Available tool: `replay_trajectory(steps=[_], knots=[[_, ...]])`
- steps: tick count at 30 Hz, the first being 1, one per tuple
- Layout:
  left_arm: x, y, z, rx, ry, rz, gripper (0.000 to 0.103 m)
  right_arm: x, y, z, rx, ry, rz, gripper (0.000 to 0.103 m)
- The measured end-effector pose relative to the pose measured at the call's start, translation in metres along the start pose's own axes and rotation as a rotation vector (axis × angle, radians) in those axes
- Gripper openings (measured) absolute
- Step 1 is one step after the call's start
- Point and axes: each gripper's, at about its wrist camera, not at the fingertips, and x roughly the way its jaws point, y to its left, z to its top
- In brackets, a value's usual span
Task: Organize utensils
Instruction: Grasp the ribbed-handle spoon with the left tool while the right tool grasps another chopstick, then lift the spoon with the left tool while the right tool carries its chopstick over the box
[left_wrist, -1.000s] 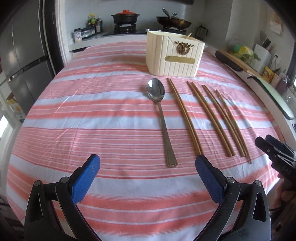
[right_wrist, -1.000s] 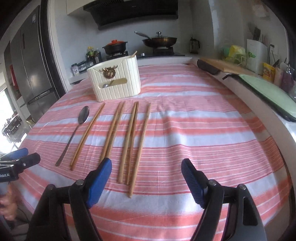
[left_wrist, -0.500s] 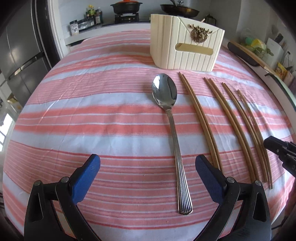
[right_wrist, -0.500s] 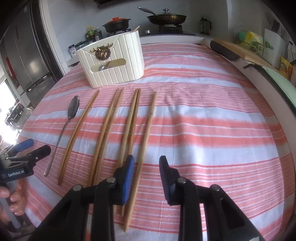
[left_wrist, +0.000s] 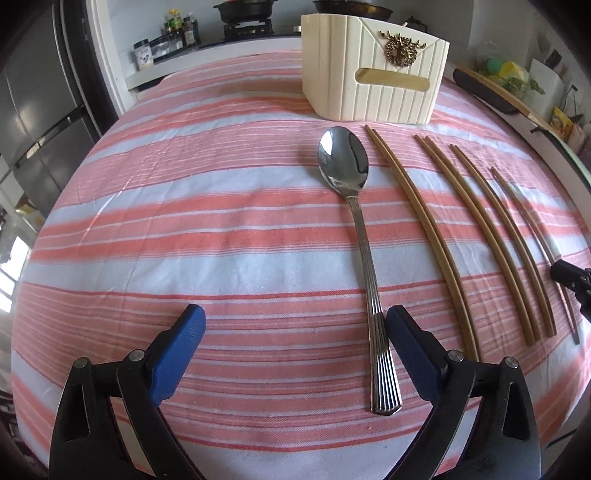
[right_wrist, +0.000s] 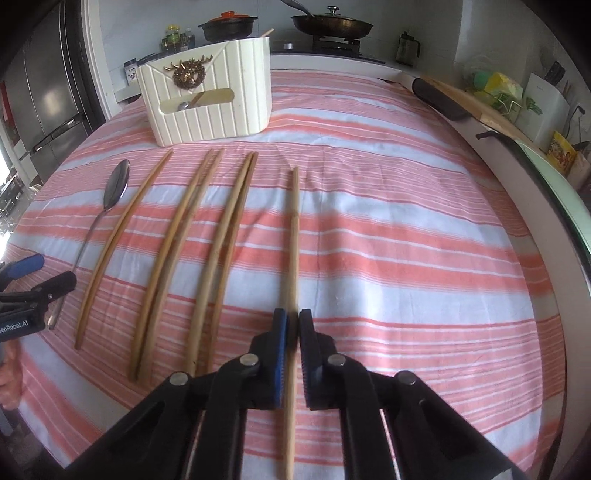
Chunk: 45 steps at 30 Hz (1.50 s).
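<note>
The right gripper (right_wrist: 291, 325) had just been closing, and its blue pads (right_wrist: 280, 332) clamped the rightmost wooden chopstick (right_wrist: 293, 236) near its thick end, the stick running straight away from the camera over the striped tablecloth (right_wrist: 406, 229). The left gripper (left_wrist: 295, 332) stood wide and held nothing, with the steel spoon (left_wrist: 364, 236) lying handle-first just inside its right pad (left_wrist: 410, 350). To the spoon's right lay 3 more sets of chopsticks (right_wrist: 177, 243), side by side and pointing toward the cream utensil holder (right_wrist: 207, 107) near the table's far edge. Through the holder's slot a spoon bowl and a wooden piece showed. At the left edge of the right wrist view, part of a hand gripped the left tool.
</note>
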Motion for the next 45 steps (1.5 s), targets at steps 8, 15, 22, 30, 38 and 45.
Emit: replay_trajectory(steps=[8,15,22,30,38,45], knots=[[0.014,-0.001,0.019,0.058,0.055,-0.035,0.103,0.011,-0.01,0.013,-0.036,0.076,0.084,0.015],[0.039,-0.006,0.058,0.04,0.089,-0.031,0.103,0.038,-0.011,0.055,-0.104,0.121,0.116,0.02],[0.06,-0.012,0.095,0.003,0.08,-0.021,0.092,0.074,-0.004,0.112,-0.085,0.125,0.103,0.019],[0.05,-0.031,0.098,0.083,0.008,-0.079,0.04,0.07,-0.01,0.126,0.032,0.033,0.144,0.007],[-0.036,-0.01,0.071,0.069,-0.249,-0.227,0.04,-0.034,-0.023,0.105,0.046,-0.224,0.214,0.007],[-0.103,0.01,0.054,-0.029,-0.426,-0.311,0.04,-0.11,-0.017,0.082,-0.015,-0.421,0.175,0.007]])
